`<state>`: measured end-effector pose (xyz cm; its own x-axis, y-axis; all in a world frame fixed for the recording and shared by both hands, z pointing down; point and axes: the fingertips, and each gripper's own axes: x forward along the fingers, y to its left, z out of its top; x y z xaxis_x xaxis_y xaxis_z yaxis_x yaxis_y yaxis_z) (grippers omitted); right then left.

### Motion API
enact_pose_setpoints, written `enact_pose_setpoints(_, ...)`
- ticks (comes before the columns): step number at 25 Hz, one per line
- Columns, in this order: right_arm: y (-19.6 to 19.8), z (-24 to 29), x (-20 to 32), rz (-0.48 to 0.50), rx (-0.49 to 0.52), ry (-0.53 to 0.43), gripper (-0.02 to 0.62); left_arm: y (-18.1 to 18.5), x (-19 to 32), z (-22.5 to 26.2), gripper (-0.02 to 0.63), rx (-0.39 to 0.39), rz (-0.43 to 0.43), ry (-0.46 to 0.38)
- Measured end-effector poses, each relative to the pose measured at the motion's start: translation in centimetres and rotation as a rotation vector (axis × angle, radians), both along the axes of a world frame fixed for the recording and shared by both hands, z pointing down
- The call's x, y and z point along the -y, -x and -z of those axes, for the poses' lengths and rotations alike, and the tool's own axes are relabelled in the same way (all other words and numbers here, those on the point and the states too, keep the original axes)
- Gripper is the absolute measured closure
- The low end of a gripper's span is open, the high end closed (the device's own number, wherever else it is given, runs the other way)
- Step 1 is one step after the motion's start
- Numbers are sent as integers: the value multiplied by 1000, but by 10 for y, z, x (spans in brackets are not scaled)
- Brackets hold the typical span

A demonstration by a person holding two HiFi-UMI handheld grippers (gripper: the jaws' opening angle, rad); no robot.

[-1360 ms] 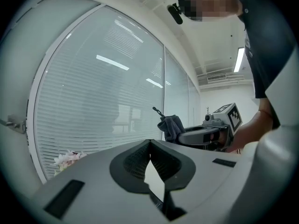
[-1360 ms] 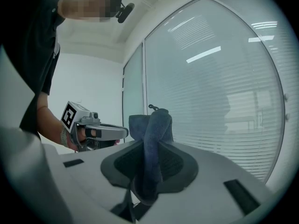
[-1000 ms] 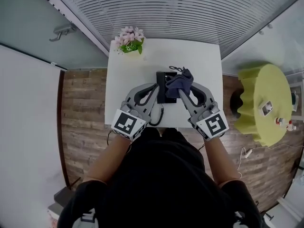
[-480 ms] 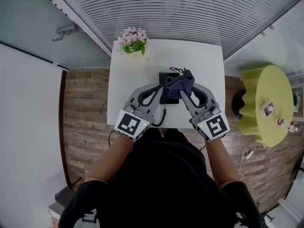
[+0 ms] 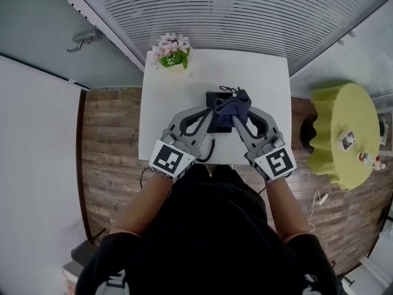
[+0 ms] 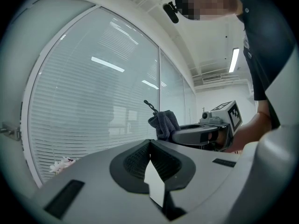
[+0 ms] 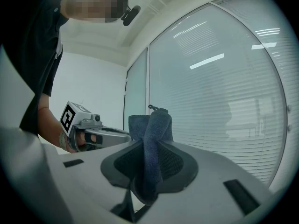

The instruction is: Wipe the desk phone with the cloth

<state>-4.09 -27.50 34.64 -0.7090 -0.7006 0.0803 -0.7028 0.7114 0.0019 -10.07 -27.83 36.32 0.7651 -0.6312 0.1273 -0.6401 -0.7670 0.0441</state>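
Desk phone (image 5: 212,98): black, lying near the middle of the white table (image 5: 178,97), caught only by the head view, with its coiled cord (image 5: 206,154) trailing off the near end. Dark blue cloth (image 7: 154,134): pinched between the fingers of the right gripper (image 7: 150,149), bunched and standing up past the tips. From overhead, hanging over the phone's right part, contact with it not clear. Fingers of the left gripper (image 6: 149,143): pressed together at the tips, holding nothing, pointed at the phone's left side beside the cloth. From each gripper view, only the other gripper with its marker cube, a bare forearm and slatted window blinds (image 6: 93,101) behind. Pink flowers (image 5: 170,50) at the table's far left corner, also faint at the lower left of the left gripper view. Yellow-draped side table (image 5: 341,134) well apart to the right, head view only.
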Motion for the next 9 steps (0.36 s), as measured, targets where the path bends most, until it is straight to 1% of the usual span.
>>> enact_pose_setpoints(9, 0, -4, -1, -9, -6, 13, 499, 4, -2, -8, 596, 0, 7, 25)
